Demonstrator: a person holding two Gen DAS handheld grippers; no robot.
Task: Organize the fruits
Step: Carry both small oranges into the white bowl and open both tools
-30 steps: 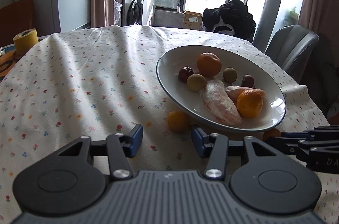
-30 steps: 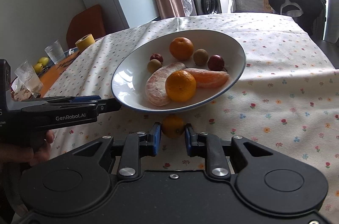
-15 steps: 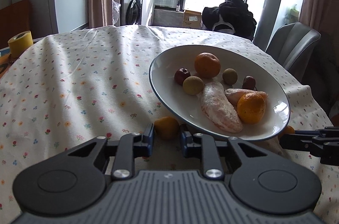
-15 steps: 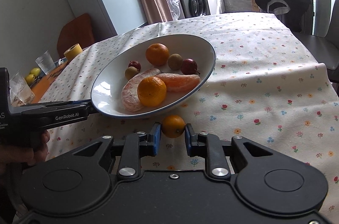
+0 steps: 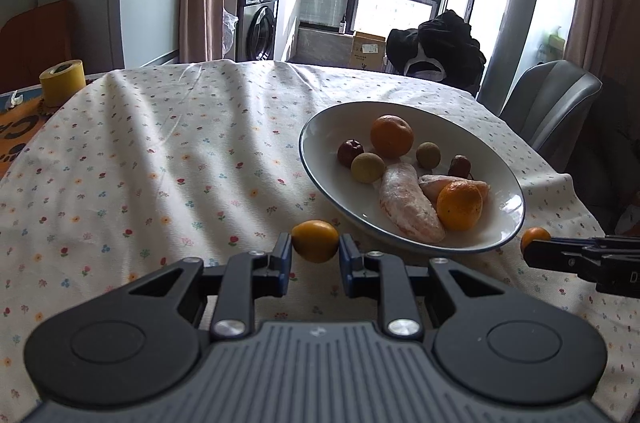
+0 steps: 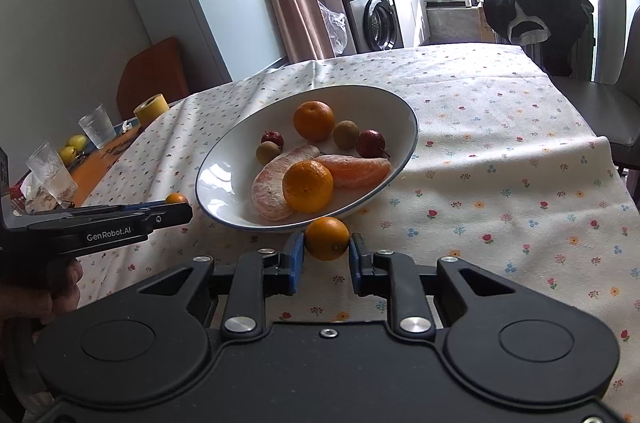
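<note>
— Two small oranges are off the plate, one in each claw. The left claw (image 5: 315, 255) pinches a small yellow-orange fruit (image 5: 315, 241) across its middle, just beside the near rim of the plate (image 5: 320, 179); the right claw (image 6: 323, 255) is closed on a small orange (image 6: 327, 238) at the same rim.

— How do they handle?

— Light, round, smooth-skinned, likely to roll or slip; I'd grip gently at the widest part. Squeezing hard could bruise them.

— And in the plate?

— Two whole oranges, two peeled pale segments, two tan round fruits, two dark red ones: eight, near the tabletop's right edge.
</note>
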